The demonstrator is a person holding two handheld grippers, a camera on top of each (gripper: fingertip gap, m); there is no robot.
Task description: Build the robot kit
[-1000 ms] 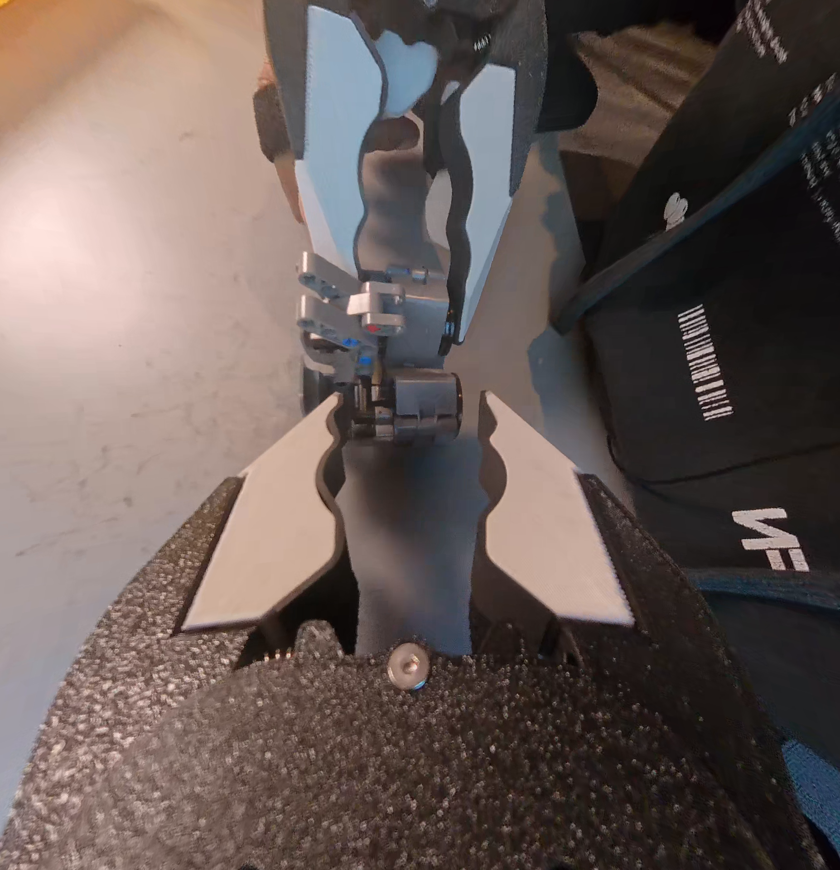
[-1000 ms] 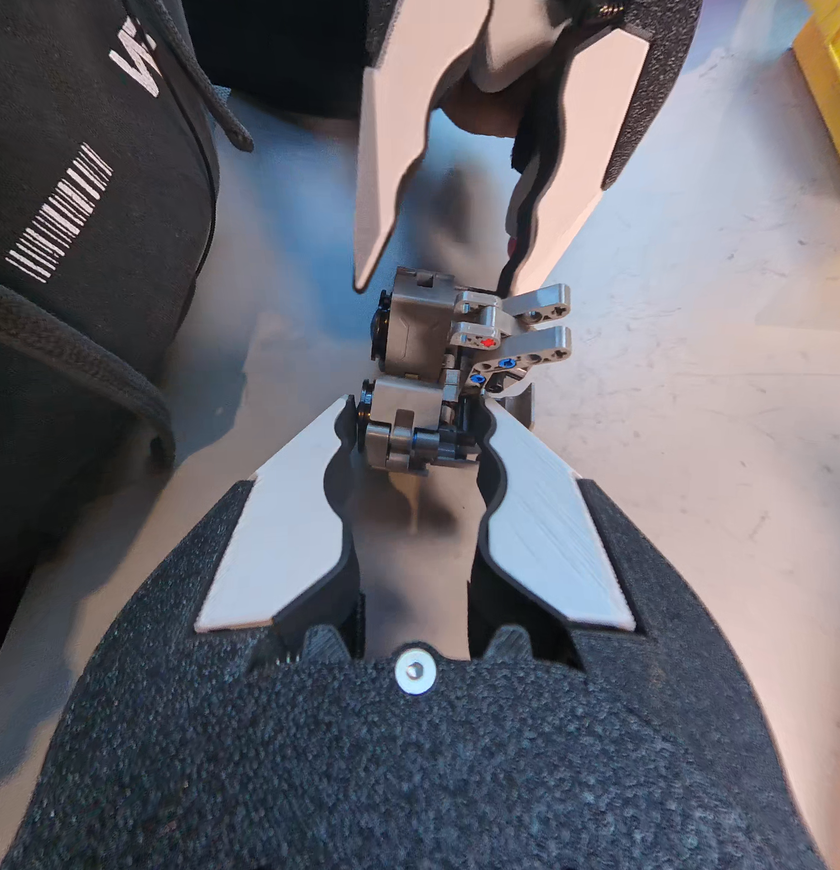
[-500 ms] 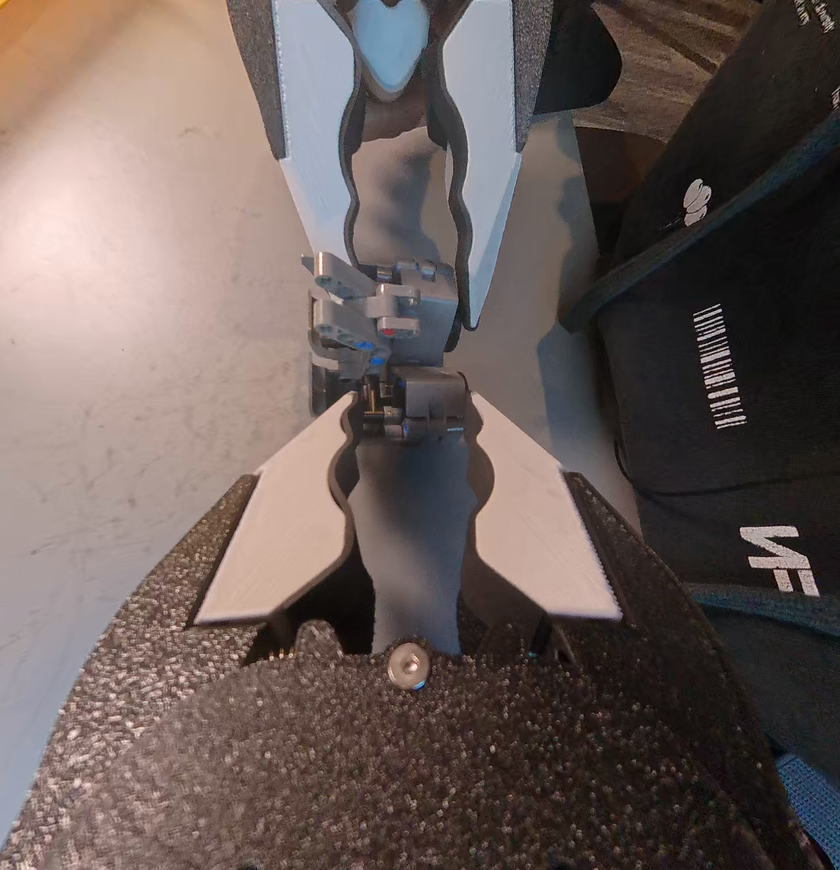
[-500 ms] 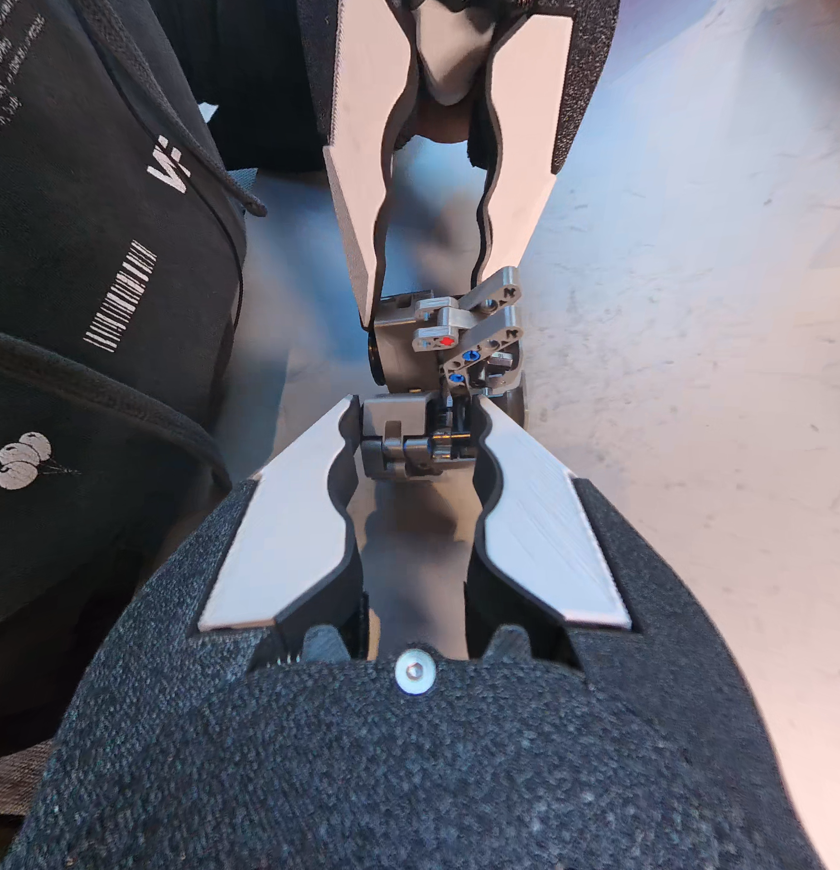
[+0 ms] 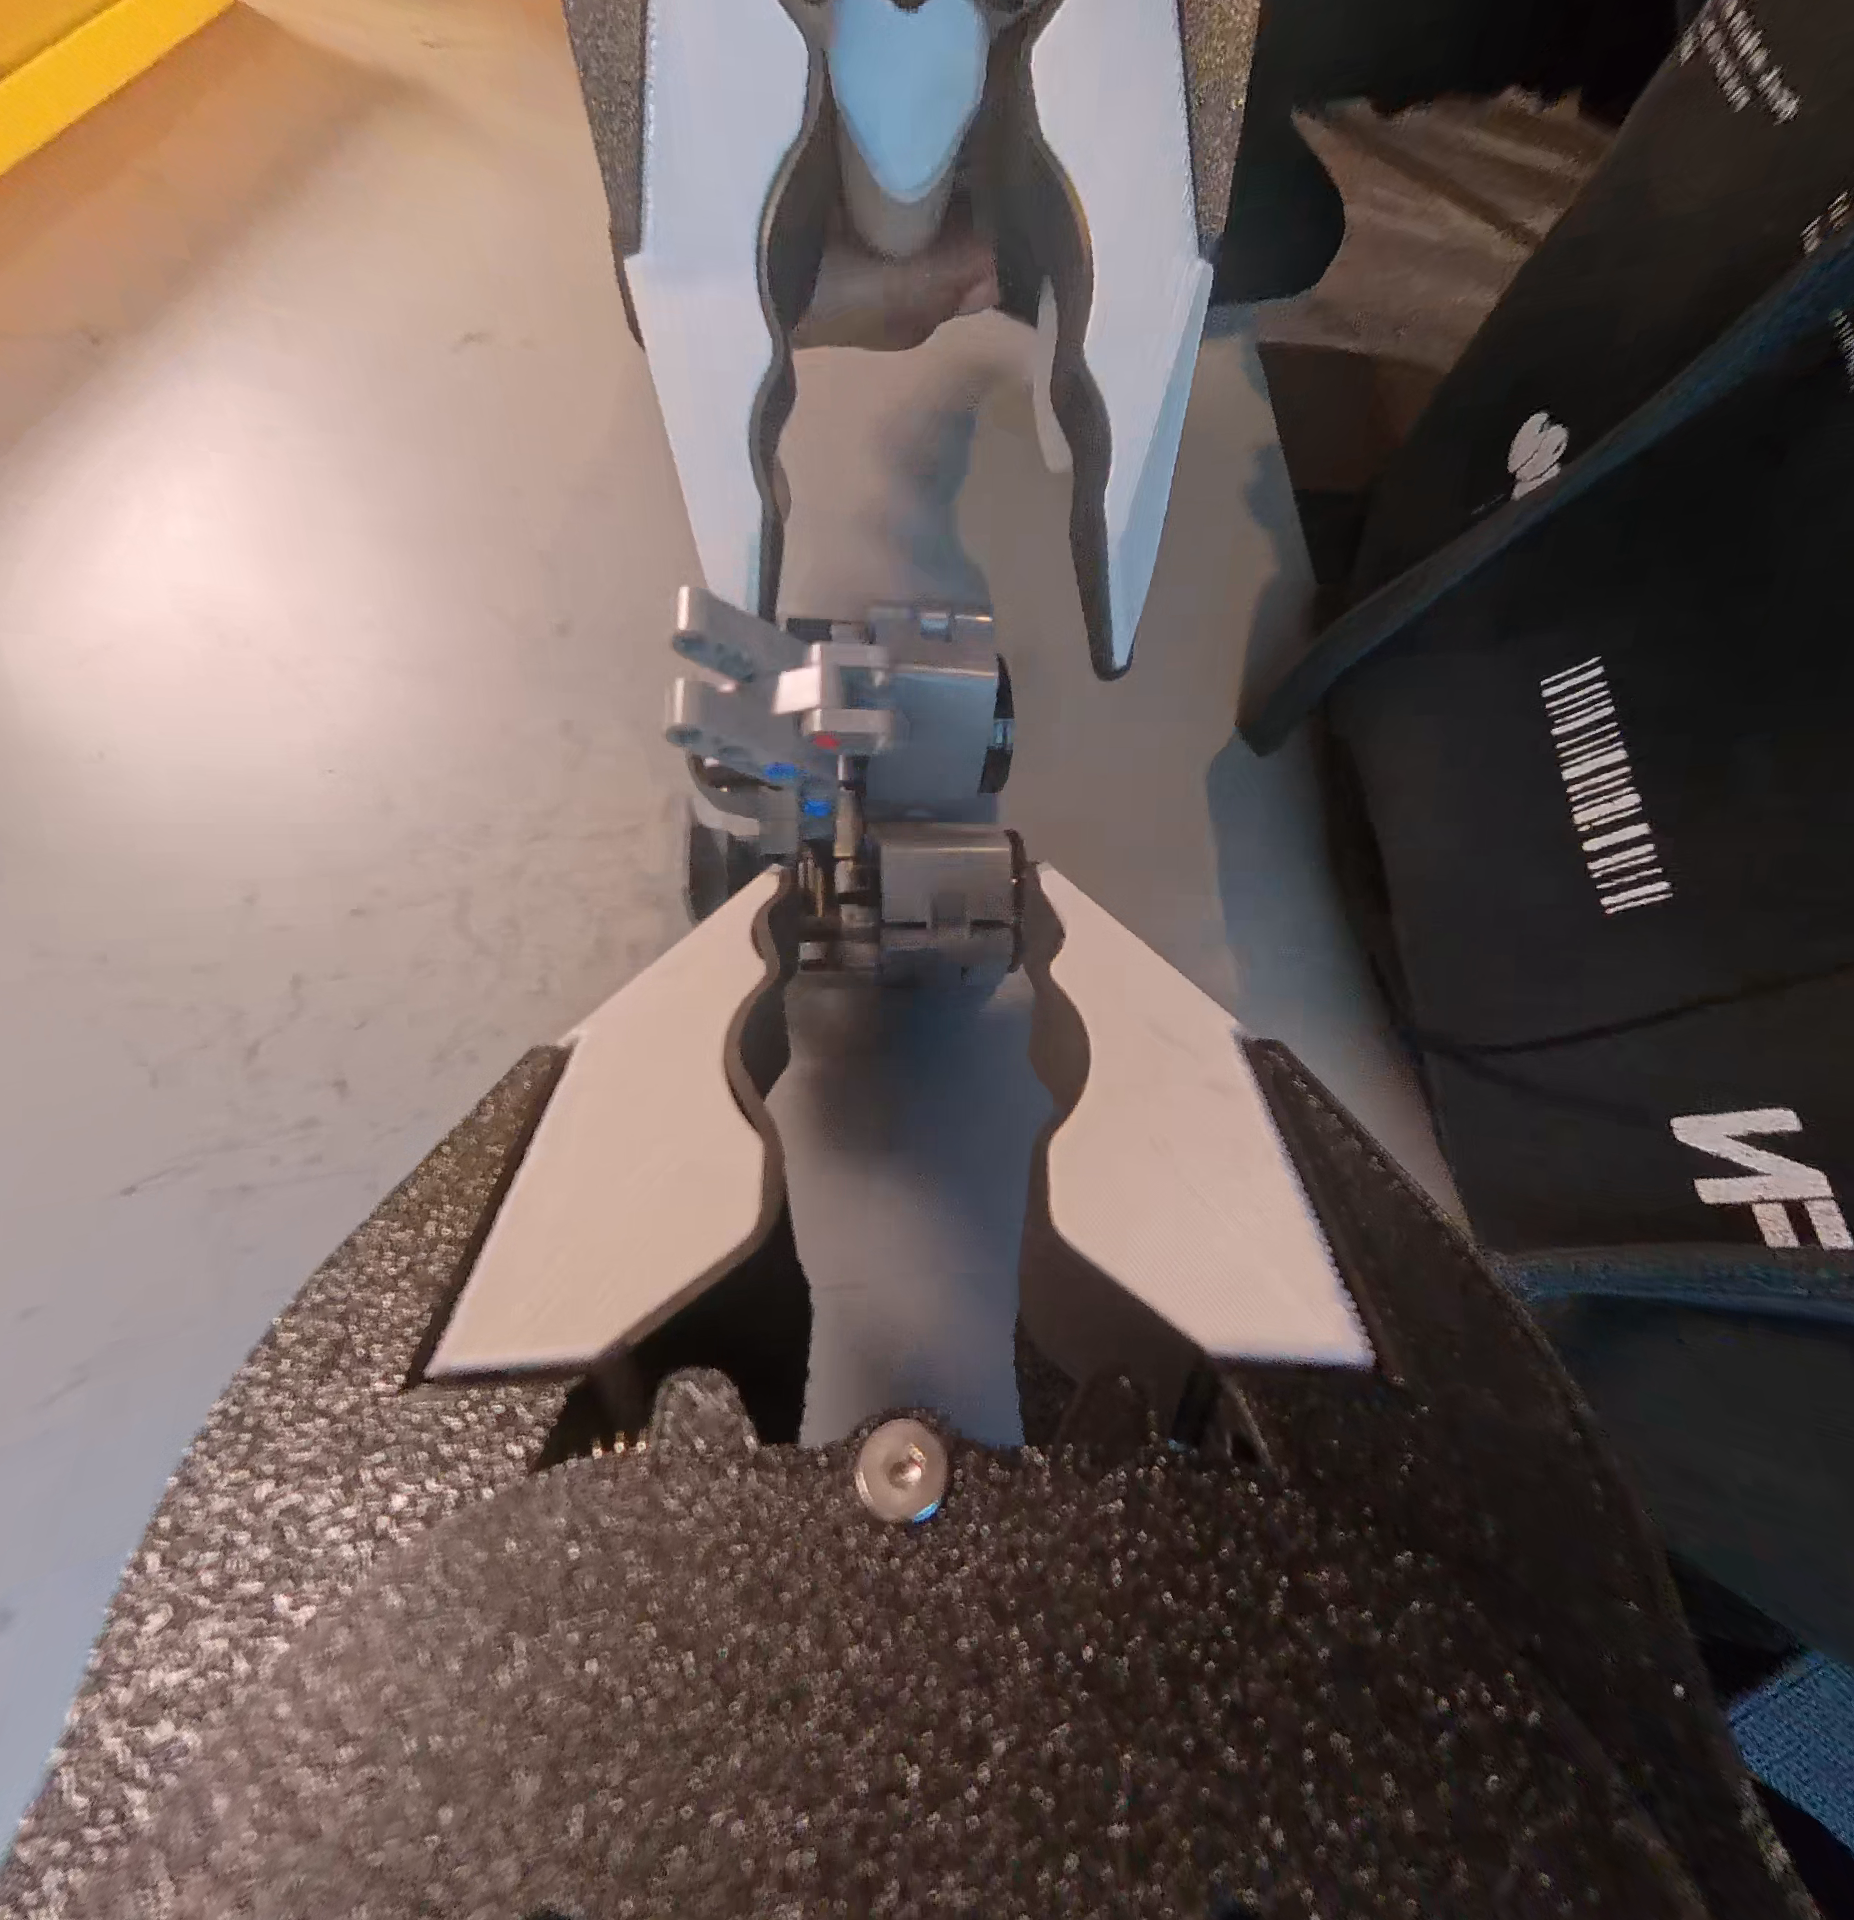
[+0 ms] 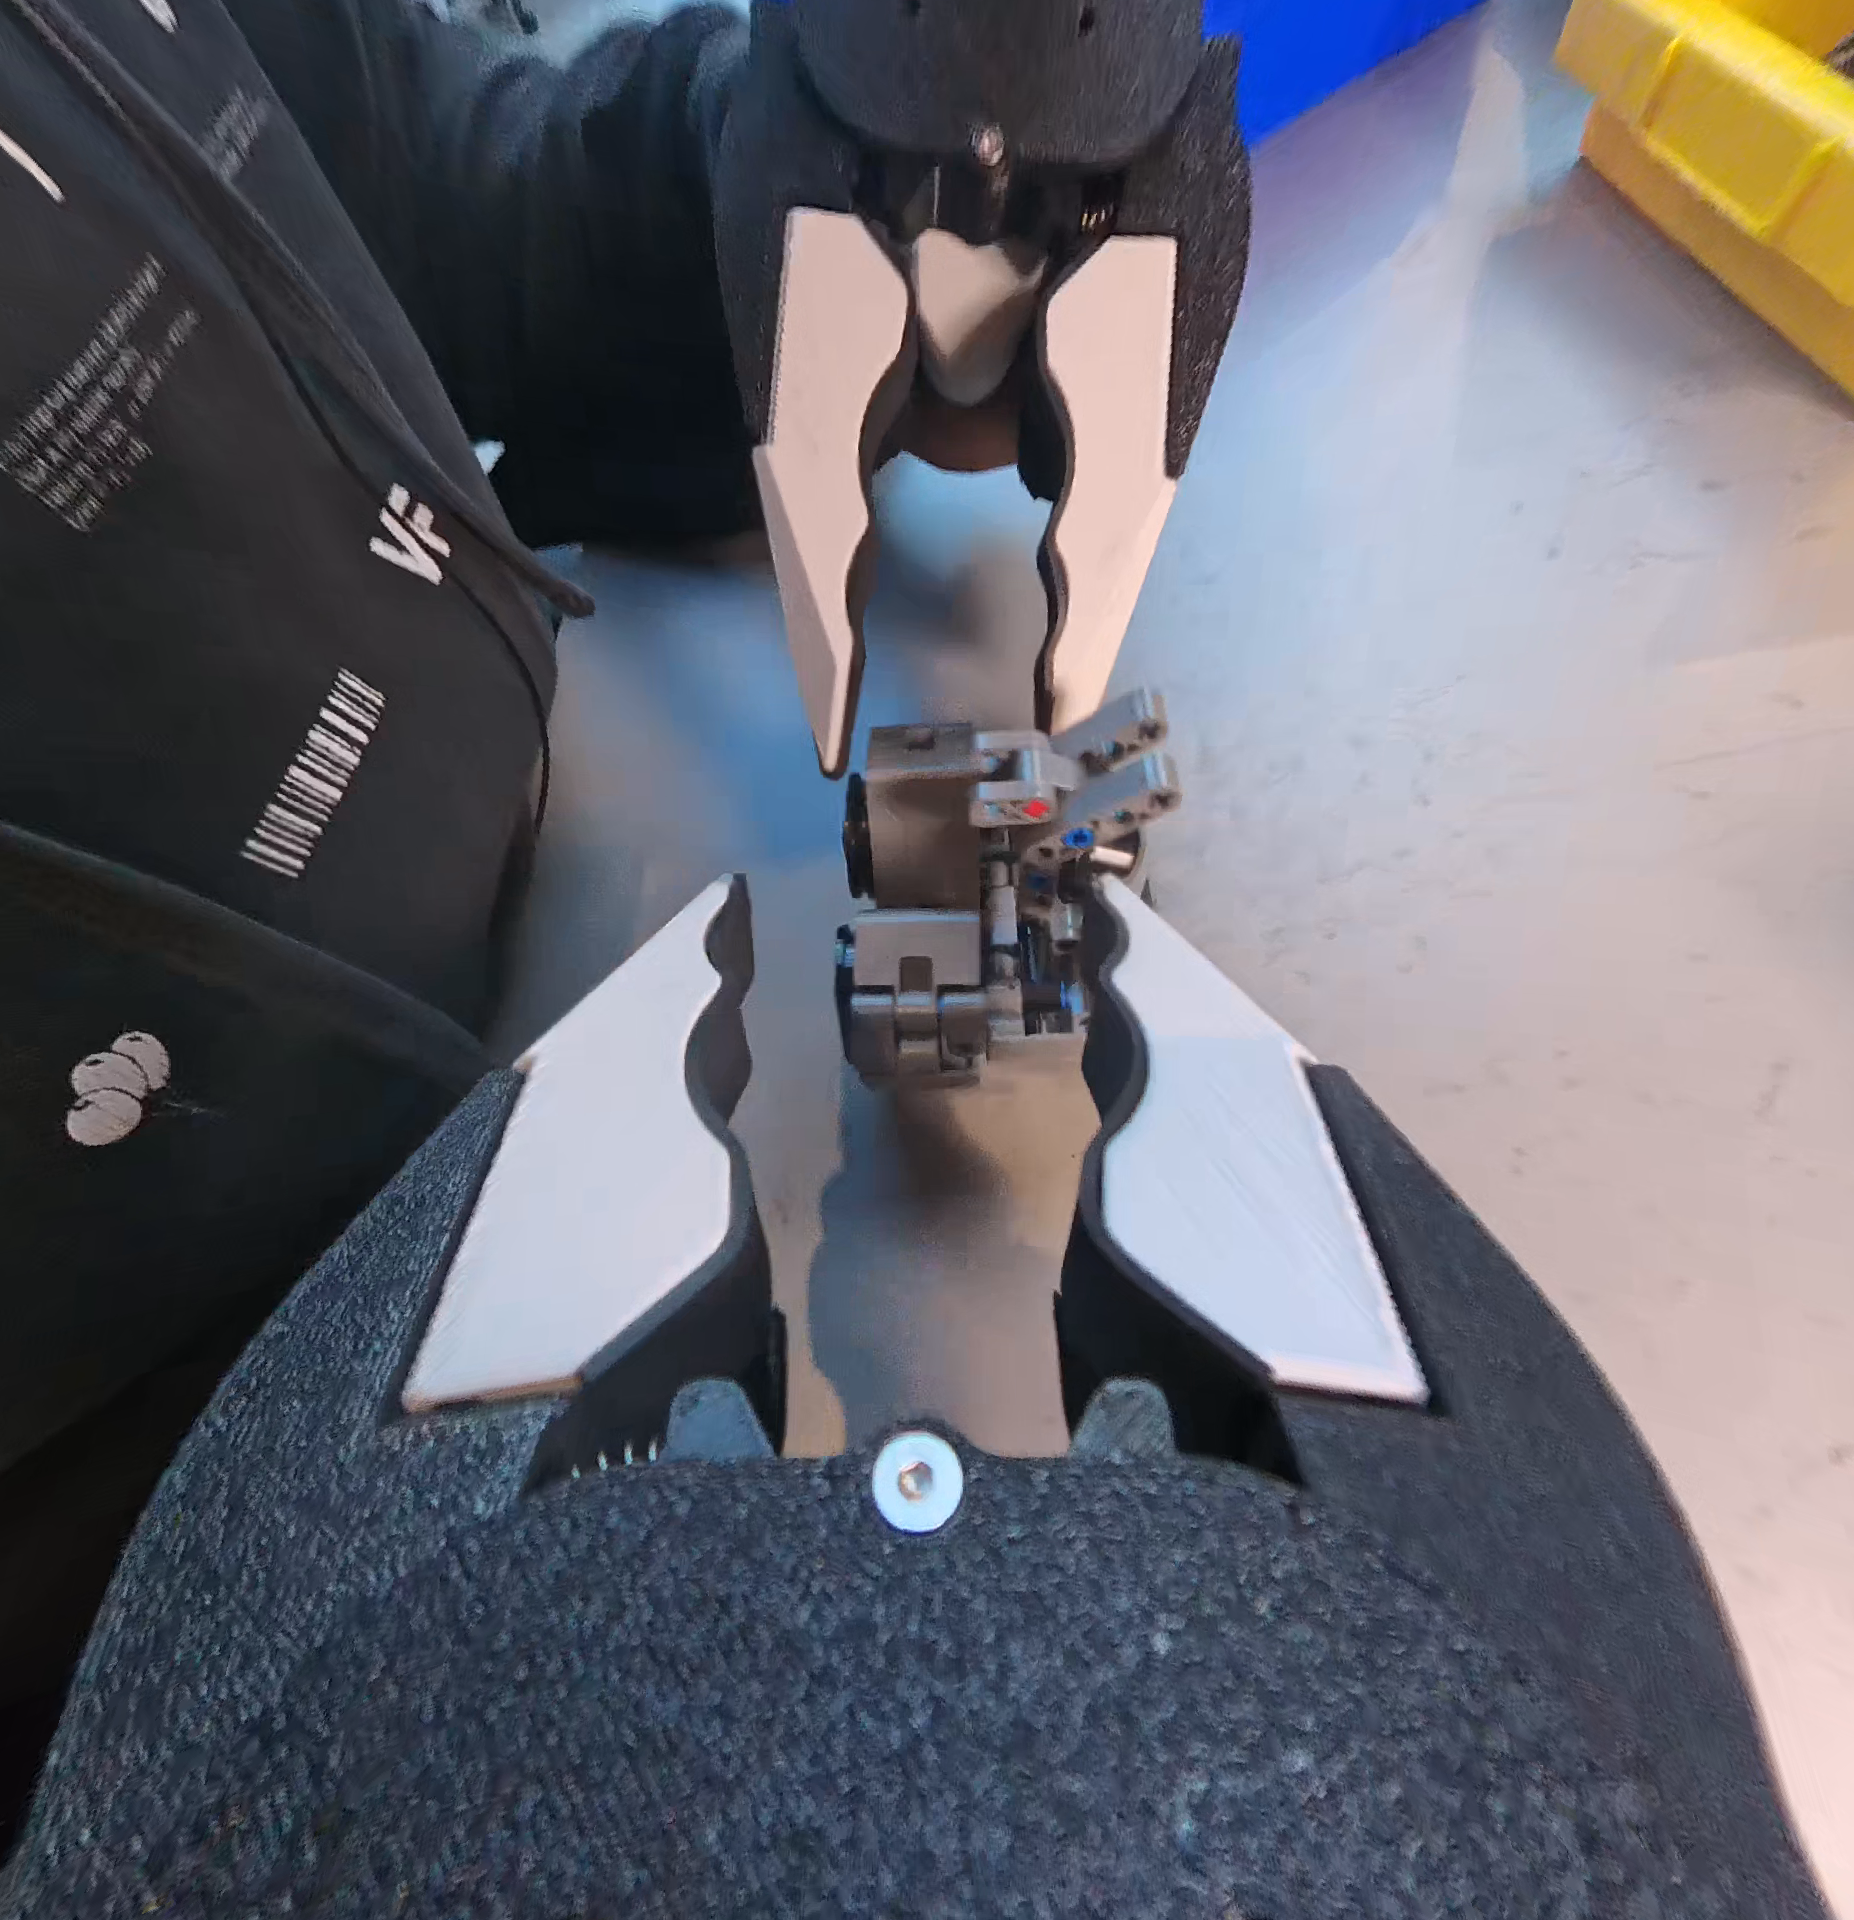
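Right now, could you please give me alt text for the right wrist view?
A small grey brick-built model sits between the open fingers of the right gripper over a pale table, with the left gripper at its far end. A black bag lies left, a yellow bin top right.

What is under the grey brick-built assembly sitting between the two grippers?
The grey assembly rests on the pale tabletop, its shadow spreading toward the right gripper. The contact patch beneath is hidden. The left gripper clamps one end.

A black printed bag [image 6: 227,623] lies beside what looks like a yellow bin [image 6: 1733,187].
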